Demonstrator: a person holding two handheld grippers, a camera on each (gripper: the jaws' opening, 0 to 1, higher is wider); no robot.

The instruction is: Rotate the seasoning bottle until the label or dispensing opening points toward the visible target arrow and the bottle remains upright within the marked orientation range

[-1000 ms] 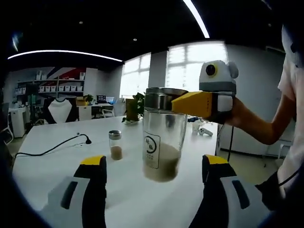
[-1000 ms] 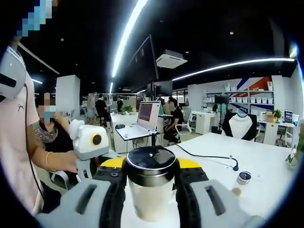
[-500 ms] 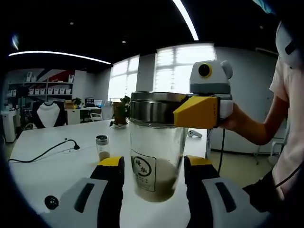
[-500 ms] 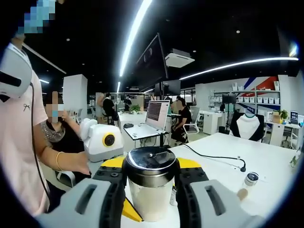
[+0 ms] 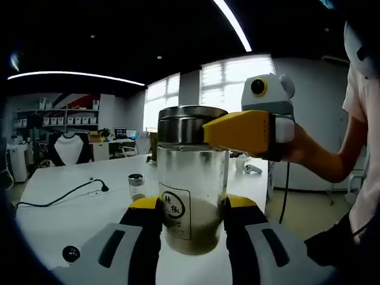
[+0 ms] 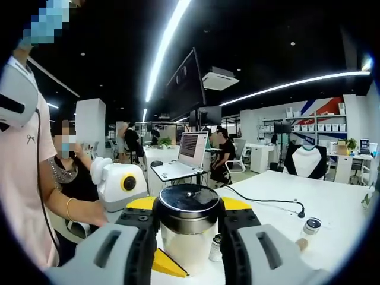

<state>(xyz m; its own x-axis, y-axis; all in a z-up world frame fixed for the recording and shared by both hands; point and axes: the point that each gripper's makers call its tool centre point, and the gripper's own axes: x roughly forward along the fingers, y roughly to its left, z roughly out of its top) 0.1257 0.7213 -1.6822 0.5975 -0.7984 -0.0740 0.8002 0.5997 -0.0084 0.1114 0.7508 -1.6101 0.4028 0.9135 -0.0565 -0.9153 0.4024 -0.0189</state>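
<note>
Bottle point(image 5: 191, 178) upright and lifted clear of the white bench point(image 5: 65, 208), caught between both tools. Right gripper point(image 6: 187, 228) clamped on the steel lid point(image 6: 188, 202), jaws pressing either side; seen from the left gripper view as a yellow jaw across the lid band. Left gripper point(image 5: 191, 228) narrowed around the lower glass body, yellow tips just beside the glass or touching it; contact likely but not certain from this angle.

Handling, as a judgement: clear glass, so stiff, smooth and breakable; apt to slip under a twist if squeezed lightly, and apt to crack if dropped. Only the bottom third filled with pale powder, so probably light, weight low, little tendency to tip. Lid band the firmer hold for turning, being metal and ridged at the rim; body hold good for steadying. Risk of the lid unscrewing instead of the whole bottle turning.

Writing: white label point(image 5: 174, 206) on the glass, black border, two dark characters inside, too small to read surely. Label faces the left gripper's camera. No brand legible. A smaller jar point(image 5: 136, 186) stands further back on the bench, well apart.
</note>
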